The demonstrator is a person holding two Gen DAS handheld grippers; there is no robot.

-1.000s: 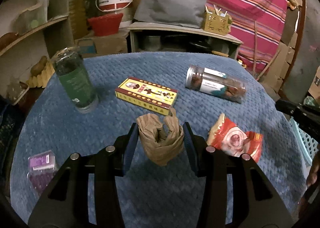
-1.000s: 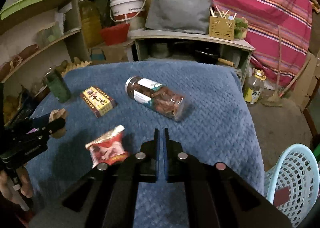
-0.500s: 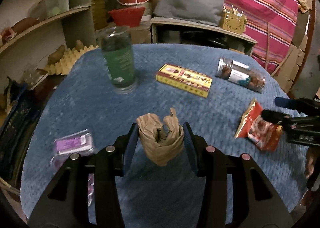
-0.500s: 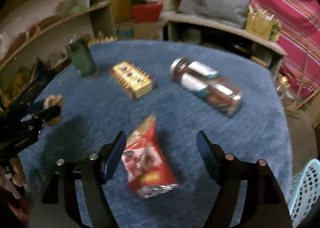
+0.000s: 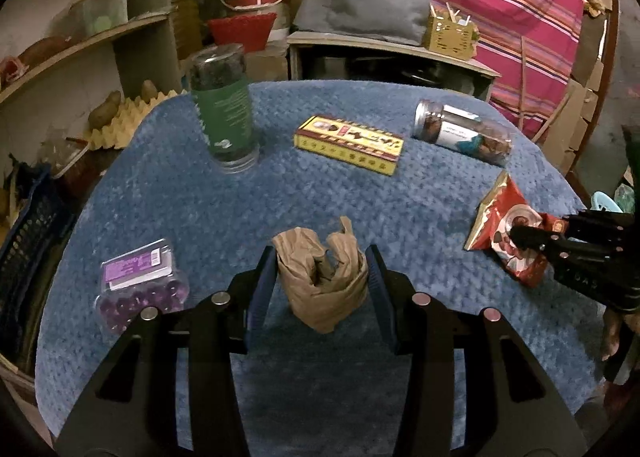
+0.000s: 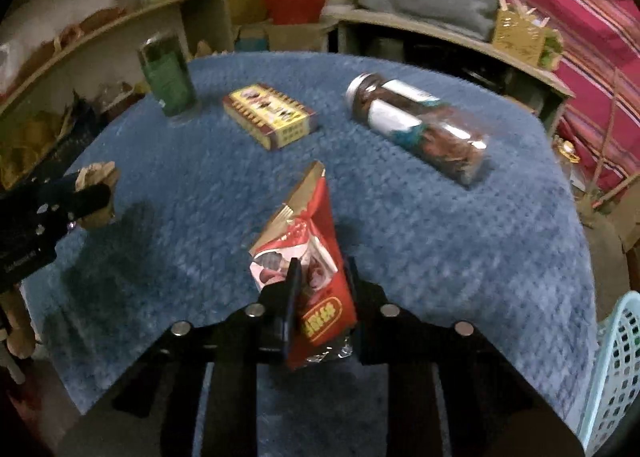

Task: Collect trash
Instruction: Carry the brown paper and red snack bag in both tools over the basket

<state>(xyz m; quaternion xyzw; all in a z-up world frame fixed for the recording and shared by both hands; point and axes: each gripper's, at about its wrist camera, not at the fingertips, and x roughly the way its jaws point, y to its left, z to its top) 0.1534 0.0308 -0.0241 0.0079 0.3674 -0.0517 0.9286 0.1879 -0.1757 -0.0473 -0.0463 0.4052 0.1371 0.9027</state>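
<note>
Over the near edge of the blue tabletop (image 5: 248, 201), the left gripper (image 5: 322, 281) is clamped on a crumpled brown paper bag (image 5: 322, 277), both blue pads pressed against its sides and the bag lifted clear of the cloth. At the right edge, the right gripper (image 6: 322, 281) has just been closing its jaws on a red snack packet (image 6: 308, 257); the pads now pinch the packet's lower half (its torn gold top sticks up and away from the fingers). From the left wrist view the same packet (image 5: 506, 233) shows at the right edge with the black right gripper (image 5: 520, 235) biting its near end.

Toward the far edge a yellow box (image 5: 348, 145) lies flat near the middle, a clear jar (image 5: 462, 133) with a silver lid lies on its side right of it, and a green jar (image 5: 222, 109) stands upright to the left. Near the left edge sits a clear pack (image 5: 140, 289) with a purple label. A pale blue basket (image 6: 616, 373) stands off the table's right corner
</note>
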